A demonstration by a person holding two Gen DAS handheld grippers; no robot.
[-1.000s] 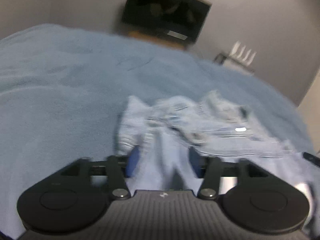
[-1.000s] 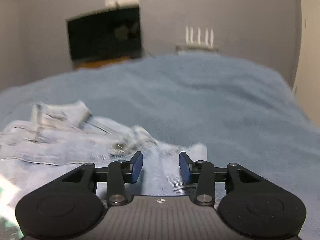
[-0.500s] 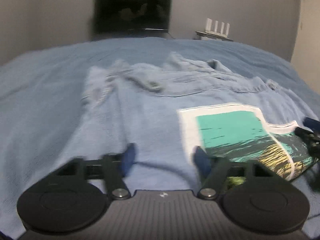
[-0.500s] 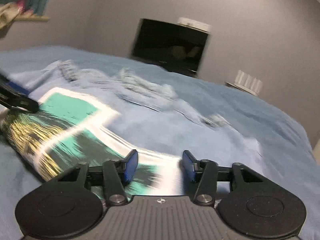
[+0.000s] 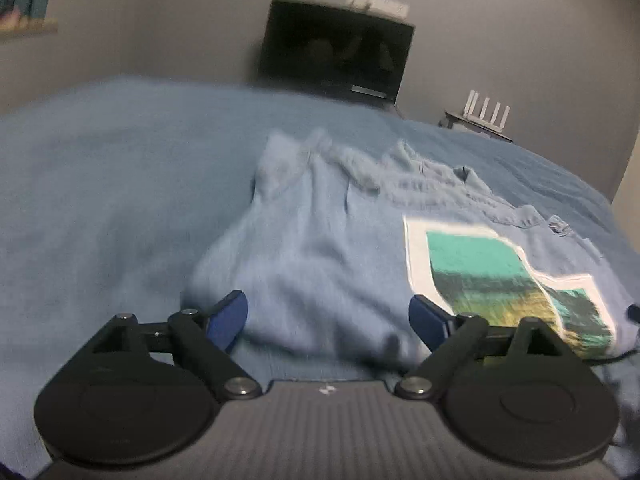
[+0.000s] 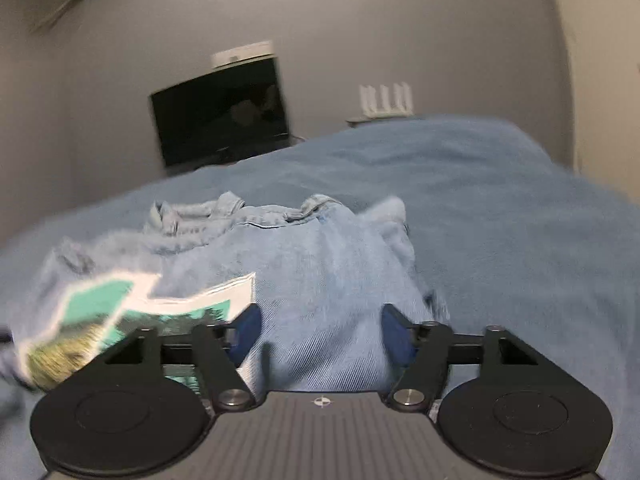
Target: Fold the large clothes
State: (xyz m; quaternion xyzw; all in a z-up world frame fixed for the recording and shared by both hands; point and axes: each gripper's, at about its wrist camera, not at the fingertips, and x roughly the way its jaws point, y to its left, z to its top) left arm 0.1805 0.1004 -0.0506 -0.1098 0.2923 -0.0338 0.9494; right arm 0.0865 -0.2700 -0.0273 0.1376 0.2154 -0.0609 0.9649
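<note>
A light-blue denim garment [image 5: 320,248] lies crumpled on the blue bed cover [image 5: 104,184], with a white-edged teal and yellow printed patch [image 5: 492,276] on it. My left gripper [image 5: 328,318] is open, its blue pads straddling the garment's near edge. In the right wrist view the same garment [image 6: 320,264] and patch [image 6: 132,312] lie ahead. My right gripper [image 6: 320,334] is open, with the denim between its pads. Neither gripper pinches the cloth.
A dark screen [image 5: 336,56] stands against the grey wall beyond the bed; it also shows in the right wrist view [image 6: 220,112]. A white router with antennas [image 5: 484,114] sits on a small shelf to its right. The bed cover [image 6: 520,208] spreads widely around the garment.
Both grippers have opened wider. The garment now lies lower and flatter on the bed, with the printed patch showing. Both views have swung.
</note>
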